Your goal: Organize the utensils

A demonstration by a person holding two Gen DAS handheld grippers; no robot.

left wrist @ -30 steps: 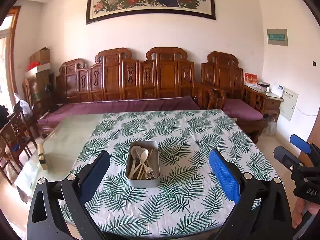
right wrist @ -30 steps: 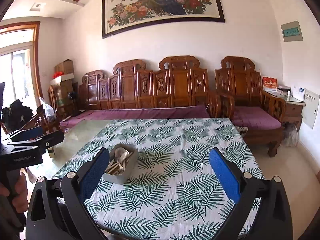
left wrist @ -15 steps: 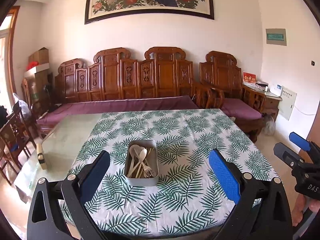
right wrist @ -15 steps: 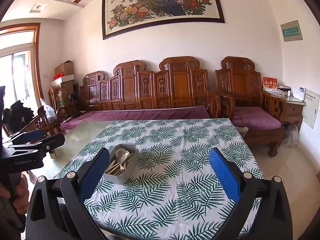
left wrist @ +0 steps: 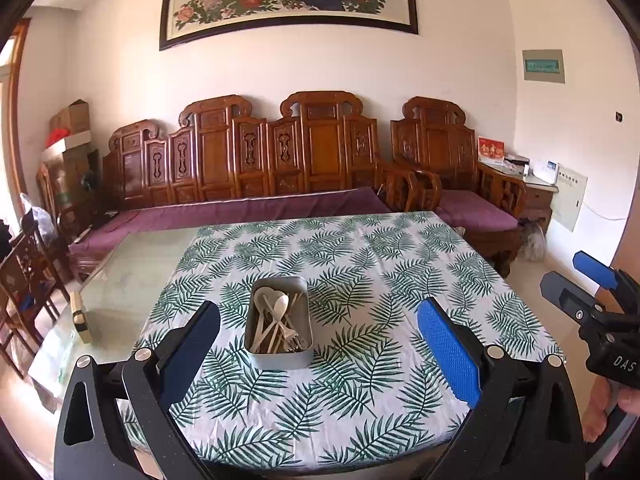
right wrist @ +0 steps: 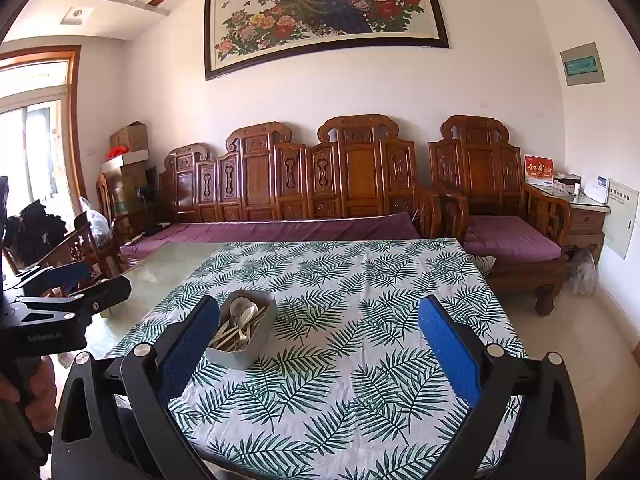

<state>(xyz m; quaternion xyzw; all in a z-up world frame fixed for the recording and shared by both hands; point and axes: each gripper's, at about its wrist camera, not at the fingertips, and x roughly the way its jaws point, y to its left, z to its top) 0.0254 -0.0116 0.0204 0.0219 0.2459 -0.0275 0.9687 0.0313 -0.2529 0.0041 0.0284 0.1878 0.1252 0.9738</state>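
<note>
On the surface (left wrist: 400, 264), which is covered with a cloth of green leaf print, stands a grey metal tin (left wrist: 279, 322), nearer to the left side of the cloth than to the right. Inside it the utensils (left wrist: 276, 320) lie in a loose heap: pale spoons, thin sticks that may be chopsticks, and at least one metal fork (left wrist: 294, 338). The left gripper (left wrist: 316, 334) hangs above the near edge with its fingers spread wide and holding nothing, and the tin appears between them. The right gripper (right wrist: 318, 332) is also wide and empty, with the tin near its left finger. I judge that the pale spoons are light and stiff, perhaps plastic, and rather smooth, so they may slip. It seems best to take one piece by the handle, near its middle, because the pieces cross each other and a low grasp could lift several together.
</note>
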